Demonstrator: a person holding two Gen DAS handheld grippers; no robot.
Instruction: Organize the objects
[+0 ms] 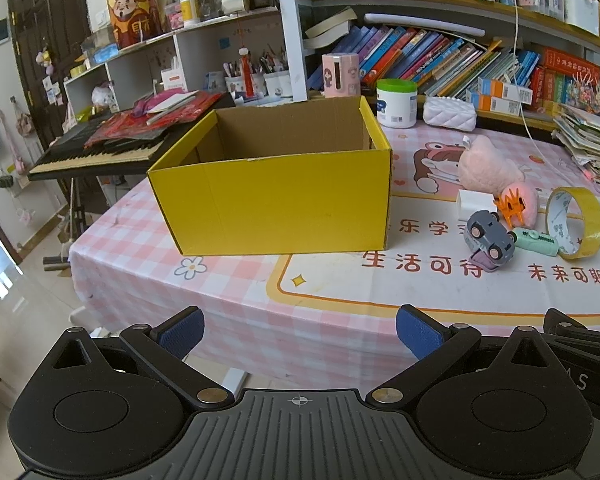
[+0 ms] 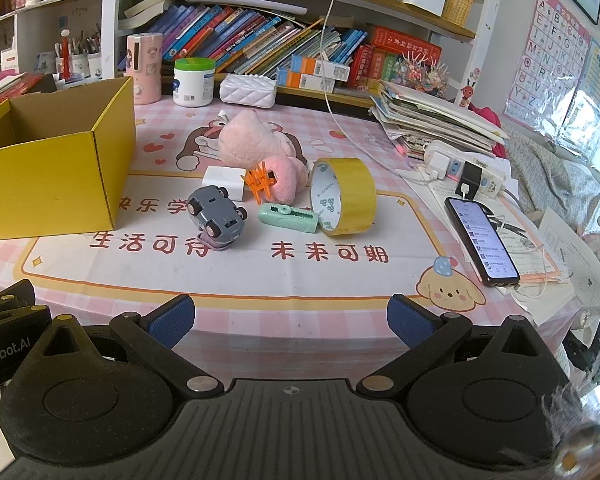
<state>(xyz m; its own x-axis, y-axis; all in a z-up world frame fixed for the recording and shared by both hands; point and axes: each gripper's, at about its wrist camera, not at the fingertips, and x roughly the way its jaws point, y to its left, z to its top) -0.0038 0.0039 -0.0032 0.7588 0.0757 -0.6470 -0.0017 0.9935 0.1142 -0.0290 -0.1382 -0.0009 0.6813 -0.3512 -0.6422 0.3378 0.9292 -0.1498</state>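
An open yellow cardboard box [image 1: 276,200] stands on the pink checked table, also at the left in the right wrist view [image 2: 52,184]. Beside it lie a grey toy car [image 2: 216,216], a mint green cutter [image 2: 288,218], a roll of yellow tape [image 2: 348,196], an orange clip [image 2: 258,182], a white block [image 2: 224,180] and a pink plush toy [image 2: 256,148]. The same pile shows at the right in the left wrist view, with the car [image 1: 490,236] and tape [image 1: 580,224]. My left gripper [image 1: 300,334] and right gripper [image 2: 290,320] are open and empty, near the table's front edge.
A phone [image 2: 480,240] on a charging cable lies at the right with a power strip [image 2: 468,172] and stacked papers [image 2: 432,120]. A white jar [image 2: 194,82], pink canister [image 2: 144,68] and white tissue case [image 2: 248,92] stand at the back below bookshelves. A keyboard [image 1: 100,148] sits left of the table.
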